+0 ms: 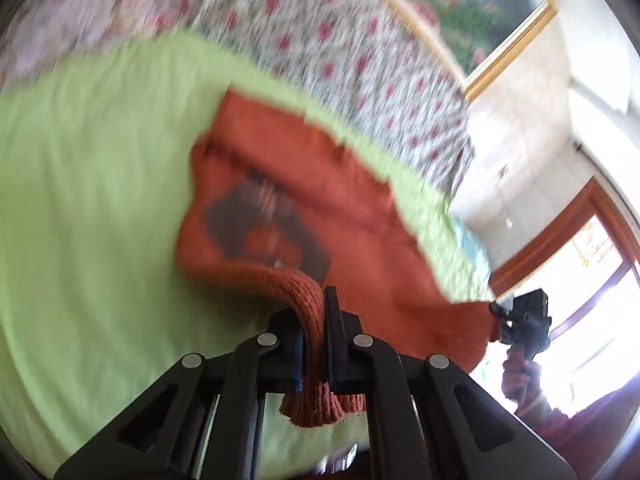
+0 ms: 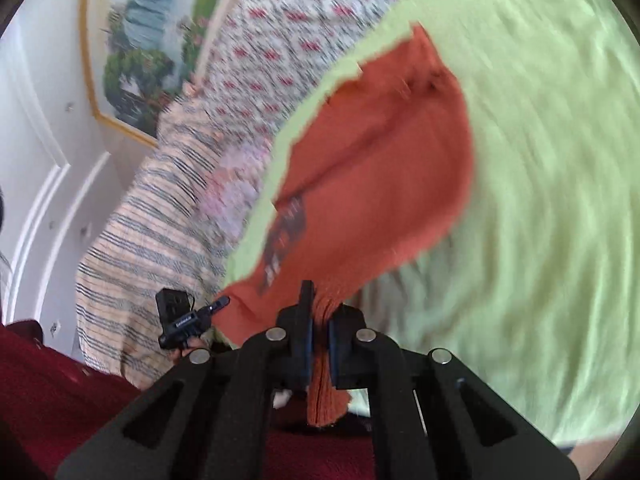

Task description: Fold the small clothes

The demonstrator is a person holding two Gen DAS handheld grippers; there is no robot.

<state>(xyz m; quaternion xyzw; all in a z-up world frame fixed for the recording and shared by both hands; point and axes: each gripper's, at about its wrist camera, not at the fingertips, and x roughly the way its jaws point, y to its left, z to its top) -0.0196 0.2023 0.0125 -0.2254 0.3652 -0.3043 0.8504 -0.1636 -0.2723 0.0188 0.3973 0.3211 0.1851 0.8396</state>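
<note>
An orange-red small garment (image 1: 288,200) with a dark print lies stretched over a light green sheet (image 1: 88,184). My left gripper (image 1: 314,320) is shut on its ribbed hem, which bunches between the fingers. My right gripper (image 2: 320,320) is shut on another ribbed edge of the same garment (image 2: 376,168). The right gripper also shows in the left wrist view (image 1: 520,320), at the garment's far corner. The left gripper shows in the right wrist view (image 2: 188,316). Both views are motion-blurred.
A floral bedspread (image 1: 320,40) lies beyond the green sheet (image 2: 540,200). A striped cloth (image 2: 152,240) hangs at the bed's side. A framed picture (image 1: 480,8) hangs on the white wall, with a wood-framed window (image 1: 592,248) beside it. A dark red sleeve (image 2: 60,392) is nearby.
</note>
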